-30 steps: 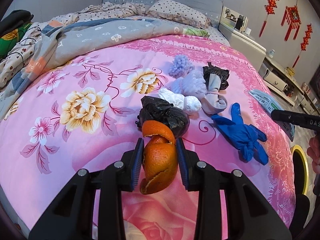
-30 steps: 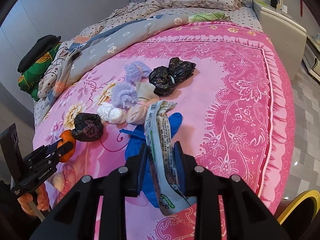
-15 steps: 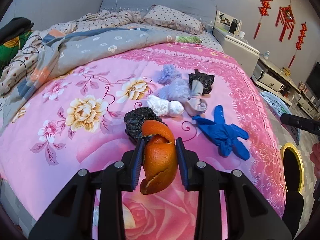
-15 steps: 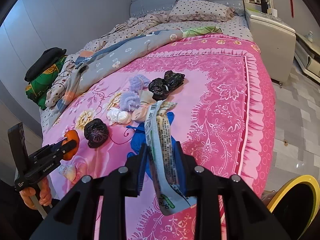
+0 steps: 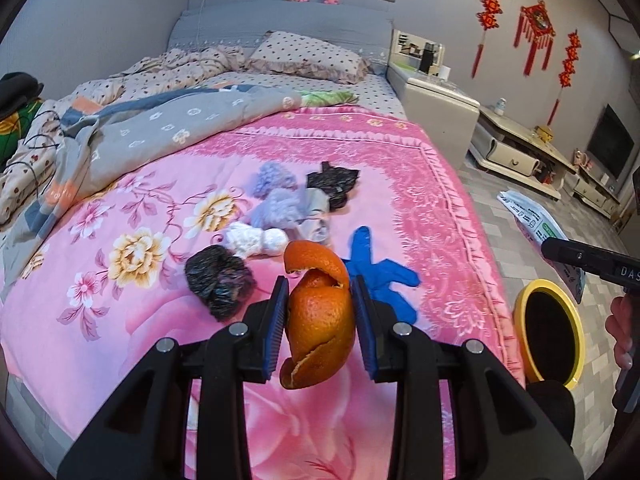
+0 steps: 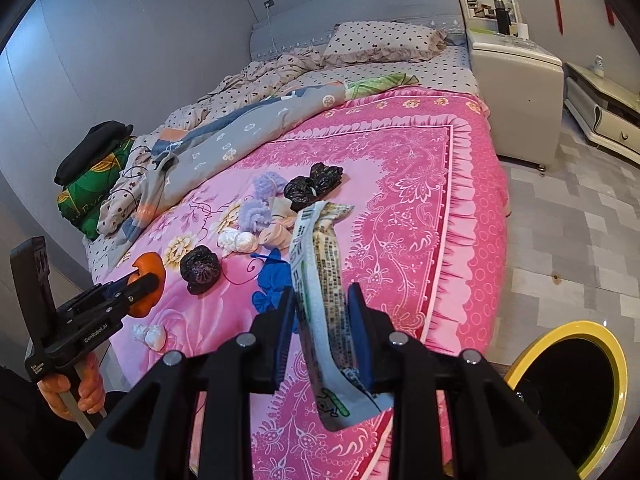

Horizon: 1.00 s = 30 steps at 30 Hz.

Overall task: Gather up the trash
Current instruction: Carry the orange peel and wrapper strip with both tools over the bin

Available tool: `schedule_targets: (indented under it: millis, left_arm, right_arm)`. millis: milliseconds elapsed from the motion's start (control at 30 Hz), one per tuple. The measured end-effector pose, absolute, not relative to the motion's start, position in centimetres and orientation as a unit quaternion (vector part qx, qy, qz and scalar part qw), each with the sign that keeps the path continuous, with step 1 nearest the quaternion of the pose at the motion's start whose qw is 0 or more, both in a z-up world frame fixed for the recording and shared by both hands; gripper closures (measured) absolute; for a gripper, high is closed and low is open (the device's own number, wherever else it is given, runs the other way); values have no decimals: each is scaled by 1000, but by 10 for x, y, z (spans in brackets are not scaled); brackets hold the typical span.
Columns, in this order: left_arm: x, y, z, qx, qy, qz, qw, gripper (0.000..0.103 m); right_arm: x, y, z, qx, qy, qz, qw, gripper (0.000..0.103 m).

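Orange peel (image 5: pixel 320 312) and wrapper (image 6: pixel 322 280) clamped aloft.

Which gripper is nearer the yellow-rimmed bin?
Right. The right gripper, shut on the wrapper, hangs beside the bin; the left gripper, holding orange peel, is over the bed, farther away.

Below me the bed's pink floral blanket (image 5: pixel 160 280) carries crumpled black bags (image 5: pixel 219 286), white tissue wads (image 5: pixel 256 239), lilac pompoms (image 5: pixel 276 200), a blue glove (image 5: pixel 380 276) and a grey quilt (image 5: pixel 168 132).
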<state>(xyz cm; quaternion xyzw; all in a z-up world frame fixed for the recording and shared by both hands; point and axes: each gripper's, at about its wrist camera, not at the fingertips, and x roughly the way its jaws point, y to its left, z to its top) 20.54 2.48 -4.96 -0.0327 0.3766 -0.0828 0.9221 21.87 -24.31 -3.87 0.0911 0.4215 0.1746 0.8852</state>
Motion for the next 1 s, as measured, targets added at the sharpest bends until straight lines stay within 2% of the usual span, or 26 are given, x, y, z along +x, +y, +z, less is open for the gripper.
schedule_targets:
  millis: [567,1000]
  left_arm:
    - [183,-86,-13,2,354,-175,919,73]
    - [174,-177,-11,22,360,-245,900,73]
  right_arm:
    - [170,-326,-7,119,384,116,908,77]
    - [138,-395,-8,151,370,66,914,77]
